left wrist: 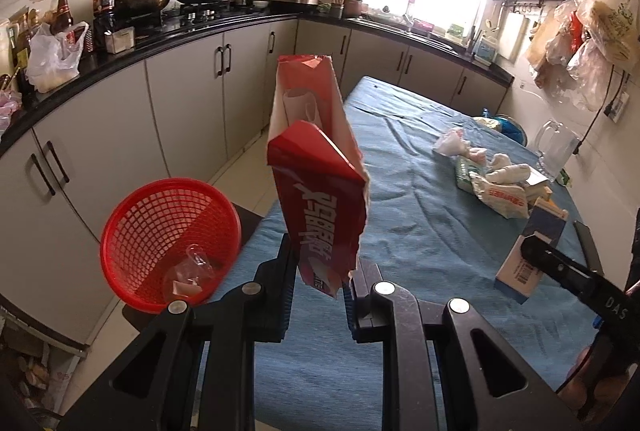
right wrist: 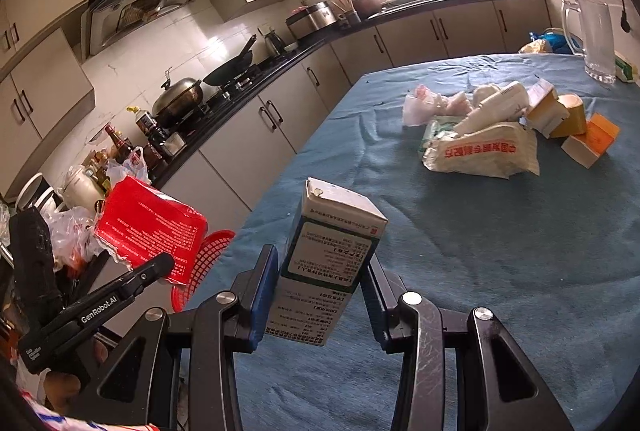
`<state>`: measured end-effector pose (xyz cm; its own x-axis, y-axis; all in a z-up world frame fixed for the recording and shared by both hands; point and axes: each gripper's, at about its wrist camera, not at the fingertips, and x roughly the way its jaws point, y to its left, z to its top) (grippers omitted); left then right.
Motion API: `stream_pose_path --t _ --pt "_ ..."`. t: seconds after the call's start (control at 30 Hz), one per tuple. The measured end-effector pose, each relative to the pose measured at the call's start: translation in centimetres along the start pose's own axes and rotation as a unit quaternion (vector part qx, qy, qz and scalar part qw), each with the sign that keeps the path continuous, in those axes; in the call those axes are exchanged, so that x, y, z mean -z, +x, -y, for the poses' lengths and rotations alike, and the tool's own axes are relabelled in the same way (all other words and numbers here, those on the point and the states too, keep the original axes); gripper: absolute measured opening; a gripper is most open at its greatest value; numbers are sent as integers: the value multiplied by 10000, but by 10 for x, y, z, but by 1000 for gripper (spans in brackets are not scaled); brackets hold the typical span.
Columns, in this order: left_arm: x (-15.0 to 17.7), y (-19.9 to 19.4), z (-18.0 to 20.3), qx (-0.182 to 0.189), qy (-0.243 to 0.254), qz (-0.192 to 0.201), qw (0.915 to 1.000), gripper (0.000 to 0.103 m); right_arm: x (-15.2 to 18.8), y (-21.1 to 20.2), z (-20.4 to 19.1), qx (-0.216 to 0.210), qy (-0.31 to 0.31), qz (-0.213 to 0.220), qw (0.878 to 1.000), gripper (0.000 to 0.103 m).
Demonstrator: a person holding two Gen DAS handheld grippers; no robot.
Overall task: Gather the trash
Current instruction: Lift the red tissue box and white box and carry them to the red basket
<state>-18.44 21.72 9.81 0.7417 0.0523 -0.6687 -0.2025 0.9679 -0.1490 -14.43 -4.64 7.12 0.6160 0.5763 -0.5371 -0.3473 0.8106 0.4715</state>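
My left gripper (left wrist: 318, 285) is shut on a torn red carton (left wrist: 318, 187) and holds it upright above the table's left edge, just right of a red mesh basket (left wrist: 160, 219). The basket holds a clear plastic piece and a scrap. My right gripper (right wrist: 320, 287) is shut on a white and green medicine box (right wrist: 328, 251) above the blue tablecloth (right wrist: 480, 251). In the right wrist view the red carton (right wrist: 150, 231) and left gripper show at the left, over the basket (right wrist: 200, 259). A trash pile (right wrist: 480, 135) of wrappers, tissues and small boxes lies further on the table.
A glass pitcher (right wrist: 596, 39) stands at the table's far right edge. Grey cabinets and a black counter (left wrist: 180, 31) with pots, bottles and bags run along the left. Plastic bags (left wrist: 588, 35) hang on the right wall.
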Motion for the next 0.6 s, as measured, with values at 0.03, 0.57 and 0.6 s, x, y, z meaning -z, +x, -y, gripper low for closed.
stream_pose_path --t 0.03,0.57,0.6 --pt "0 0 -3 -37 -4 -2 10000 20 -1 1 -1 -16 -20 -5 10000 44" --pt "3 17 -69 -607 -246 -114 9978 20 -5 51 -55 -299 -484 -357 9977 45" --pt "4 20 -75 -626 -290 -145 9975 20 -5 56 -59 -321 -522 -397 9973 45"
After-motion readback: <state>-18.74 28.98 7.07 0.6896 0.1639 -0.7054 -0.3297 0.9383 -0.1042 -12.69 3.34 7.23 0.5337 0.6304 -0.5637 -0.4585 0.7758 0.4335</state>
